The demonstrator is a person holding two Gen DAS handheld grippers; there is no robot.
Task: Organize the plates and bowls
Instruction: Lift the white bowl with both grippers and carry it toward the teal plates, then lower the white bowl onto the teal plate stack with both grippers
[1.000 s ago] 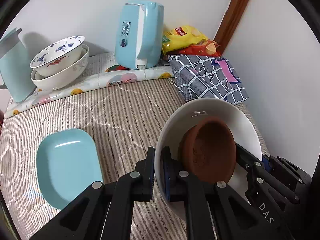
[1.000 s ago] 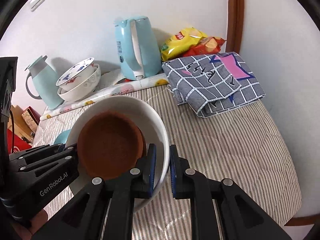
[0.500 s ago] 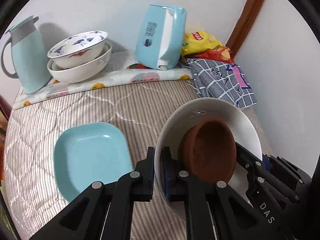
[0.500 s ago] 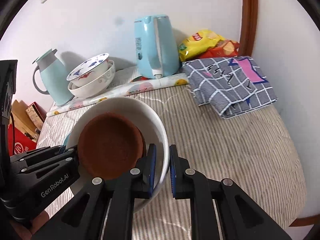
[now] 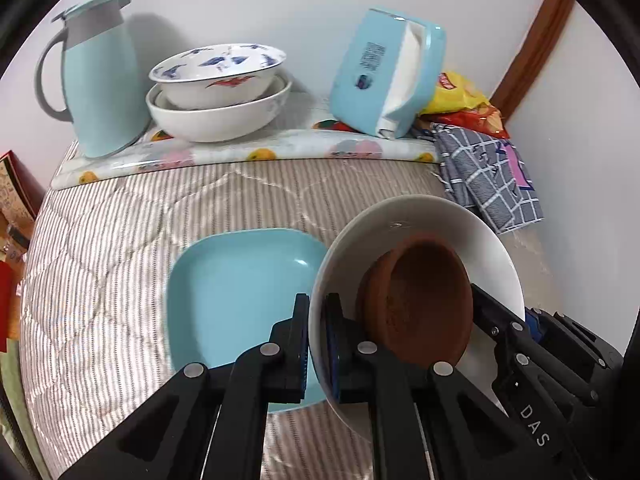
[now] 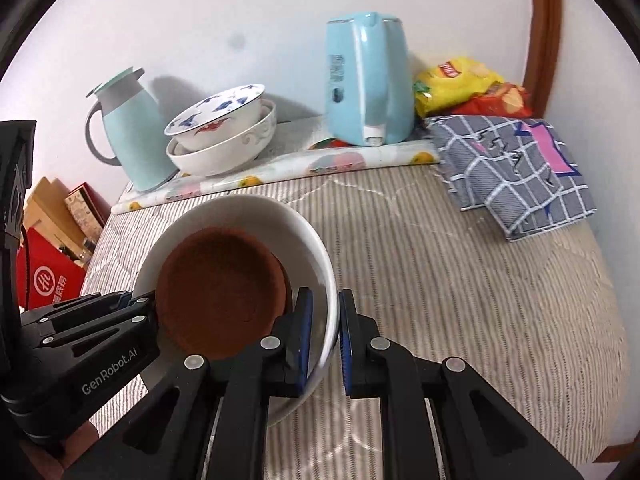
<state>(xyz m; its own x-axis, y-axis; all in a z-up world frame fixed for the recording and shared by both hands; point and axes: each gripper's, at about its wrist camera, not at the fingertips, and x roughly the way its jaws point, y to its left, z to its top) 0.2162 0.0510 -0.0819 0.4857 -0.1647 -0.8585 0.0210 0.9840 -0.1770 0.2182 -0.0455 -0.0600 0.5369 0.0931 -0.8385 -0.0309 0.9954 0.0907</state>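
Both grippers hold one white bowl point(image 5: 416, 216) with a brown clay dish point(image 5: 420, 304) inside it. My left gripper point(image 5: 317, 344) is shut on the bowl's left rim. My right gripper point(image 6: 323, 336) is shut on the right rim of the bowl point(image 6: 256, 216), which carries the clay dish point(image 6: 220, 288) in that view too. The bowl hangs above the striped cloth, beside and partly over a light blue square plate point(image 5: 236, 292). Two stacked bowls point(image 5: 218, 92), the upper one with blue and red patterns, sit at the back; they also show in the right wrist view point(image 6: 222, 136).
A light blue jug point(image 5: 100, 76) stands back left, a blue kettle point(image 5: 388, 76) back centre. Snack bags point(image 5: 464, 100) and a folded checked cloth point(image 5: 488, 176) lie at the right by the wall. Red boxes point(image 6: 48, 276) sit off the left edge.
Both grippers have carried the bowl with the clay dish to the left. The blue plate now lies right beside and partly under the bowl. The grips have not changed.
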